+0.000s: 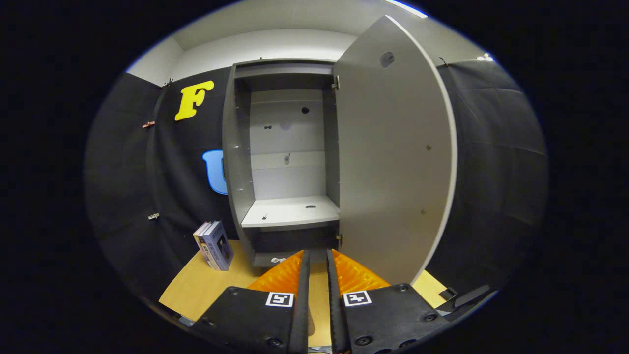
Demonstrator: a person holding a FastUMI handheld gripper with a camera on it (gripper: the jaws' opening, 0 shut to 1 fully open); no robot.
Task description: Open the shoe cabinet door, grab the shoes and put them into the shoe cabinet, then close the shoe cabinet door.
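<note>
Gripper point(317, 260) sits low over the wooden table point(196, 290), pointed at the shoe cabinet point(236, 162). Fingers are nearly together, only a narrow gap between them, nothing held in it.

Cabinet stands upright on the table just beyond the fingertips. Its door point(393, 162) is swung wide open, hinged on the right side, inner face toward the camera. A small round fitting shows near the door's top.

Inside: one shelf point(290, 212) at mid height, bare apart from a small round mark and a tiny dark speck. Back panel is pale with a few holes. The compartment below the shelf is dark; something small and white lies at its bottom edge, too small to identify.

Two books point(214, 244) stand upright on the table, left of the cabinet, leaning against the black cloth wall point(128, 177).
</note>
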